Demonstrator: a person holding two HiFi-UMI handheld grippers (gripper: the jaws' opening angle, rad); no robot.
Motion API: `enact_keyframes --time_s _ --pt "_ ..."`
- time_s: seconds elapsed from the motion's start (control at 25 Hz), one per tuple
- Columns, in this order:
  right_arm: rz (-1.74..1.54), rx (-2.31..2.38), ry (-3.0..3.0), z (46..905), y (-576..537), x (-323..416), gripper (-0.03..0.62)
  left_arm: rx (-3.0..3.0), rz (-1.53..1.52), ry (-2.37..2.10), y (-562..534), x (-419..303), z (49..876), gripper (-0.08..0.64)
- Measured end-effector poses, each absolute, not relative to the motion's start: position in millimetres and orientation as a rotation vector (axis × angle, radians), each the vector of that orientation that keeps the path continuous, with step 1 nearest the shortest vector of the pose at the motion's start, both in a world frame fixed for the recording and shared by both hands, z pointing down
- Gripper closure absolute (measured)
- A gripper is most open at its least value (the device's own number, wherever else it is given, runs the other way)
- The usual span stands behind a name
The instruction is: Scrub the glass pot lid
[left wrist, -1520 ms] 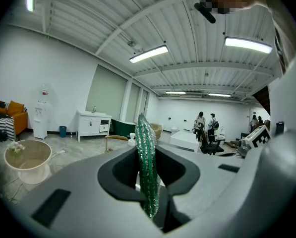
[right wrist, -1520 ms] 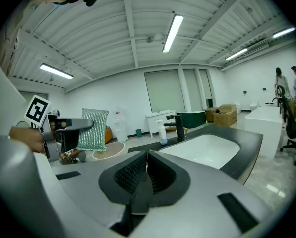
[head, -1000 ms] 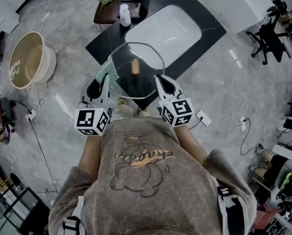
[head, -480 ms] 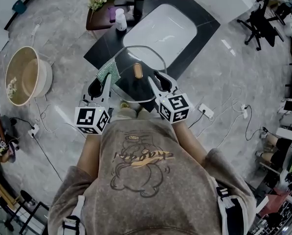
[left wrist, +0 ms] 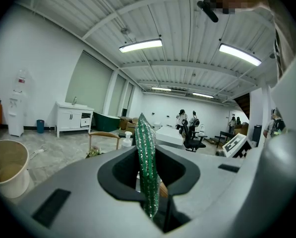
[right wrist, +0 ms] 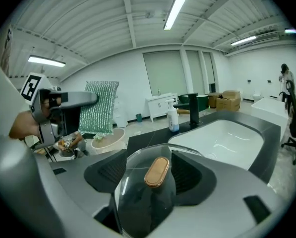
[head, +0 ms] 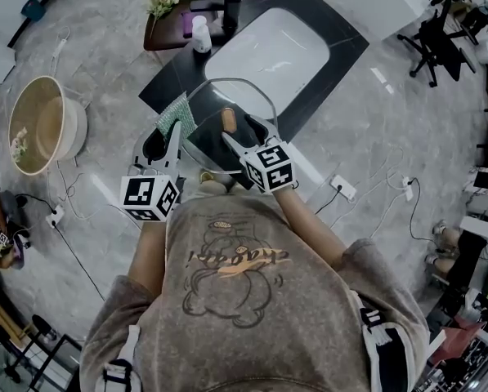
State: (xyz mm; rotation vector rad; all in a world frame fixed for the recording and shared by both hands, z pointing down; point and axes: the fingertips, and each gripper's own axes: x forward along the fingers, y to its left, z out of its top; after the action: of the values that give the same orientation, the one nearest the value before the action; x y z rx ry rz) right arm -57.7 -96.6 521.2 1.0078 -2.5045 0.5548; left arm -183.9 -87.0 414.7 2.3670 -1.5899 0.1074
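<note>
The glass pot lid [head: 215,149] lies dome up on the near corner of the black counter [head: 325,35]. Its wooden knob [head: 228,119] shows in the right gripper view too, as the knob [right wrist: 156,171] on the lid [right wrist: 138,197]. My right gripper [head: 237,129] reaches over the lid from the right. Its jaws have just been opening and stand wide either side of the knob without pressing on it. My left gripper [head: 174,133] is at the lid's left rim, shut on a green scrub cloth [head: 176,114], which stands edge-on as the cloth [left wrist: 148,167] between its jaws.
A white sink basin [head: 268,51] is set in the counter beyond the lid, with a black faucet [head: 226,2] and a soap bottle [head: 199,33] at its far end. On the floor to the left stands a round tub [head: 43,125], among cables [head: 72,211].
My right gripper has let go of the lid's right rim, slid left over the lid and opened around the knob. The left gripper with the cloth has barely shifted.
</note>
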Motion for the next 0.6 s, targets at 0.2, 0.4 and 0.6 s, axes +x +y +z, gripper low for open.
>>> enact_keyframes --time_s 0.2,0.4,0.6 --pt "0.57 0.995 -2.44 548 -111 -68 0.316 2.354 0.107 -1.613 -90 -188 417 0.477" --pt "0.573 0.964 -2.367 577 -117 -77 0.316 2.34 0.113 -1.62 -93 -189 419 0.477" --pt "0.566 0.965 -2.314 597 -122 -79 0.318 2.33 0.119 -1.624 -97 -193 423 0.477"
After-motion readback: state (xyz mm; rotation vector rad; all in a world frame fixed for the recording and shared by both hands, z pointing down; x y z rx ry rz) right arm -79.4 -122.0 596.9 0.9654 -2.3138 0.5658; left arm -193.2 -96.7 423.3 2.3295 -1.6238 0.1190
